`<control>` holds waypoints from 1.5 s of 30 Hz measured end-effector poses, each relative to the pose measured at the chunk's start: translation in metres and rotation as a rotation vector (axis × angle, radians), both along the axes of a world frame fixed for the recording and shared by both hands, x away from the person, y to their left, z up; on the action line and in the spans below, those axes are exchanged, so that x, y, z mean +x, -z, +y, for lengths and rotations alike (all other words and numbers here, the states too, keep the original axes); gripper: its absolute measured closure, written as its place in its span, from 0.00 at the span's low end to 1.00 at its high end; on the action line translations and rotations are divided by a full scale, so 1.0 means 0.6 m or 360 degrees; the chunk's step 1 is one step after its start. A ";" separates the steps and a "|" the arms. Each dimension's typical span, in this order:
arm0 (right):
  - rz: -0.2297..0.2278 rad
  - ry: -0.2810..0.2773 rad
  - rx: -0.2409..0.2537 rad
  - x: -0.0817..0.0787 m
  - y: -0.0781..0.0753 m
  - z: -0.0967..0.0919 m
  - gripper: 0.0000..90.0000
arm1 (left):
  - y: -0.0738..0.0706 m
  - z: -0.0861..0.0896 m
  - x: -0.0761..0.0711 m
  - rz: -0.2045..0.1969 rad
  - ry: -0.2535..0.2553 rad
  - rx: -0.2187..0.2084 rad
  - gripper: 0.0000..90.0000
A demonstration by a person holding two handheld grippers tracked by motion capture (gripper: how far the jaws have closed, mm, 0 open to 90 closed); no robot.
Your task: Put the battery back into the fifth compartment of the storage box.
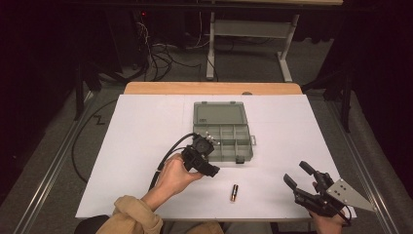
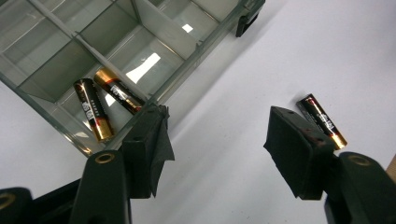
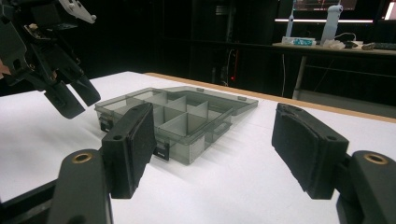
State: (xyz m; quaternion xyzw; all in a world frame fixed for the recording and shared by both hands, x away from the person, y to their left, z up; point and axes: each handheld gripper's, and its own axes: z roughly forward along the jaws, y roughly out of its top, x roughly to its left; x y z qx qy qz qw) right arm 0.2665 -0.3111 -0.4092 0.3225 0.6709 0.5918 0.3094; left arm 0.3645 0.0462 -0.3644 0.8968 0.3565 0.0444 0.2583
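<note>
Compartment box (image 2: 140,51) open mid-table, two batteries (image 2: 105,100) in one near-edge compartment, third battery (image 1: 234,192) loose toward table's near edge, left gripper (image 2: 217,140) and right gripper (image 3: 212,147) jaws spread, empty.

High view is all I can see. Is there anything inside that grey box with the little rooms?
Observer: Yes. The left gripper view shows two batteries lying side by side in one corner compartment of the organizer box.
Operator: Is the left gripper holding one?
Observer: No. The left gripper has its jaws wide apart with nothing between them.
Operator: What about the other rooms?
Observer: The compartments beside that one look empty in the left gripper view.
</note>
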 end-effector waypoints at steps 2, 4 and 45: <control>0.0001 0.0000 0.0001 0.000 0.000 0.000 0.35 | 0.001 -0.002 0.000 0.0006 0.0006 0.0003 0.43; 0.0000 -0.0003 0.0003 0.000 0.000 0.000 0.35 | 0.003 -0.006 -0.001 0.0011 0.0008 -0.0001 0.43; -0.0006 -0.0015 -0.0016 -0.001 0.000 0.002 0.35 | 0.030 -0.084 -0.021 0.0103 0.0179 0.0039 0.44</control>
